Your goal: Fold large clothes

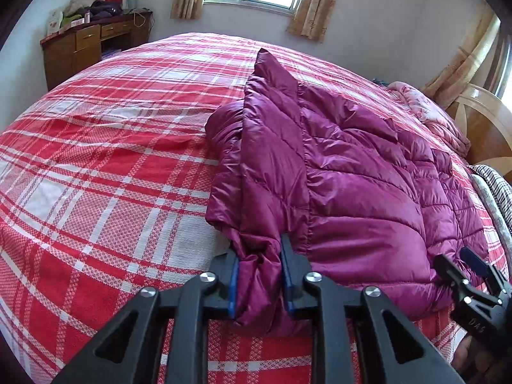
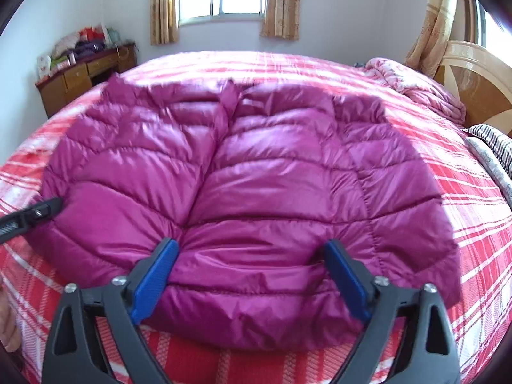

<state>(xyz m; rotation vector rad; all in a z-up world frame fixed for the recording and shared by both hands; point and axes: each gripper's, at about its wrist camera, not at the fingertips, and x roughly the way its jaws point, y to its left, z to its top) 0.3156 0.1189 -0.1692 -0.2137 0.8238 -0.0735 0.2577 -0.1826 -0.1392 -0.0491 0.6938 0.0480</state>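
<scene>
Here, 1 magenta puffer jacket (image 2: pixel 256 172) on plaid bed (image 1: pixel 96 166), left gripper (image 1: pixel 260 275) jaws pinching its hem (bunched), right gripper (image 2: pixel 249 275) jaws spread.

Your left gripper (image 1: pixel 259 272) angles downward, its blue pads pinched tight on a fold of the jacket (image 1: pixel 352 166); your right gripper (image 2: pixel 252 275) hovers nearby, its jaws spread wide.

White letters "DAS" on the black body of the right gripper (image 1: pixel 473 272), no other legible text
</scene>
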